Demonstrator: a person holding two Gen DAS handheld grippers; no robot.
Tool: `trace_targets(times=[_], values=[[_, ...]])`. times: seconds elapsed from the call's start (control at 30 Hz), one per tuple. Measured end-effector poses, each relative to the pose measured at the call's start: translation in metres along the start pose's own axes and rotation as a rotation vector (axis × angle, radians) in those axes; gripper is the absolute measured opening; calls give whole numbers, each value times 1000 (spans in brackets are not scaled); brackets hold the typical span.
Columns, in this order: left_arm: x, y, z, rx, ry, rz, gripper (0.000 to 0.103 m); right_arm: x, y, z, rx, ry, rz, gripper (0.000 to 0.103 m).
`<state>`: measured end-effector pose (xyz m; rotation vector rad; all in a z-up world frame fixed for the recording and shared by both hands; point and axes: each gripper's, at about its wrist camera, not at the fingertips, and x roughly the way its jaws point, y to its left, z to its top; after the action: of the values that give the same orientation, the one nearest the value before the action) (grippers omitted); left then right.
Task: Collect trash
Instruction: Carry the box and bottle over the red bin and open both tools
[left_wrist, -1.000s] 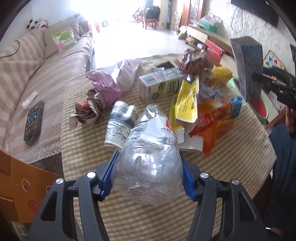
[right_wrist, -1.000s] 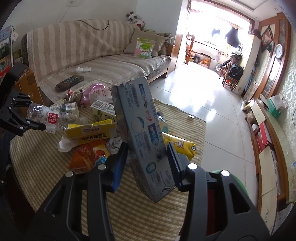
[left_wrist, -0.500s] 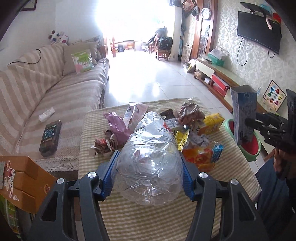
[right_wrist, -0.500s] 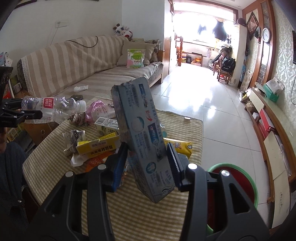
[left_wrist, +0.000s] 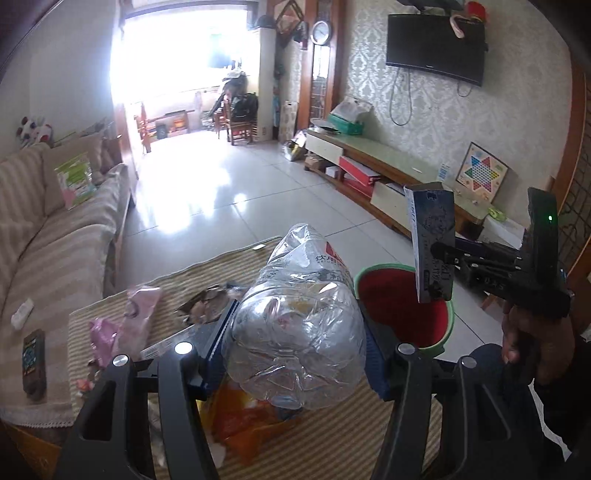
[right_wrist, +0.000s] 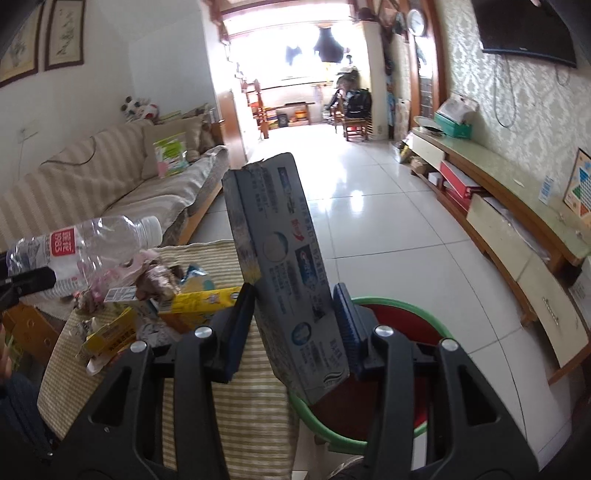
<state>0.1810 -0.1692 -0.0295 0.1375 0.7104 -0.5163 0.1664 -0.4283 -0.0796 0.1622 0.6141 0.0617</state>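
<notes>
Left wrist view shows the left tool clamped on a crumpled clear plastic bottle, carried off the bench toward the red, green-rimmed bin on the floor beside it. The right tool grips a tall grey-blue toothpaste carton upright over that bin, probably so both pieces can drop straight in.

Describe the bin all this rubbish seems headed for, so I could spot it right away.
Start at the table with the striped cloth piled with wrappers. Just past its edge, on the white tiled floor, stands a round tub, below the box in the right claw. It is the only container there: red inside with a bright green rim.
</notes>
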Motion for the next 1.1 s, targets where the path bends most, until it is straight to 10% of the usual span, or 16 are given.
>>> trace_targets(times=[0.47,0.73,0.83,1.1], values=[[122,-127,20,105,109,-170,57,13,-115,-16,238,44,-52,43],[159,-139,18,96,182,-181,61,28,-129,-24,271,62,-24,43],[159,-136,19,82,161,-170,90,33,-129,-25,264,68,-29,43],[151,-117,18,31,151,-157,91,43,-127,-26,257,85,-12,45]])
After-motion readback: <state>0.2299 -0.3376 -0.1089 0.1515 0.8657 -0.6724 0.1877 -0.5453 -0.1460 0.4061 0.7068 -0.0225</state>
